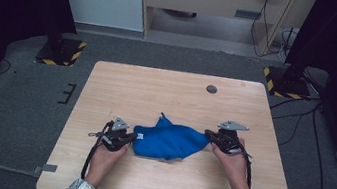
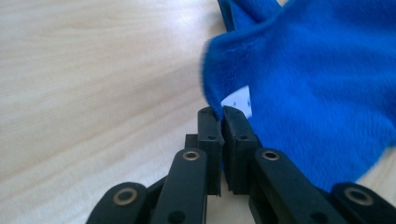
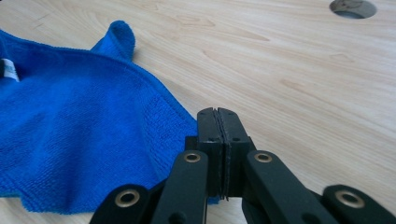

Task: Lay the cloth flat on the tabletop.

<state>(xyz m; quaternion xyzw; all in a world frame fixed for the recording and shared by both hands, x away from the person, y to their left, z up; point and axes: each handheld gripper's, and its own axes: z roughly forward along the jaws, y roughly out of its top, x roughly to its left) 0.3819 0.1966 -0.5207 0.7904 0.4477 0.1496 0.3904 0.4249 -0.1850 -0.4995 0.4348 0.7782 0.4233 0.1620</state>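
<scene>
A blue cloth point(image 1: 169, 142) lies crumpled on the wooden table point(image 1: 167, 89), stretched between my two grippers. My left gripper point(image 1: 135, 137) is at its left end. In the left gripper view that gripper point(image 2: 223, 112) is shut on a corner of the cloth point(image 2: 317, 84), beside a white label point(image 2: 238, 100). My right gripper point(image 1: 208, 133) is at the cloth's tapered right corner. In the right gripper view its jaws point(image 3: 217, 112) are pressed together. The cloth point(image 3: 79, 126) runs up to the left jaw, and a sliver of blue shows beneath the jaws.
A round cable hole point(image 1: 212, 89) sits in the table's far right part, also in the right gripper view point(image 3: 352, 8). Bare wood lies beyond the cloth and along the front edge. Stands with black-and-yellow bases point(image 1: 62, 51) flank the table on the floor.
</scene>
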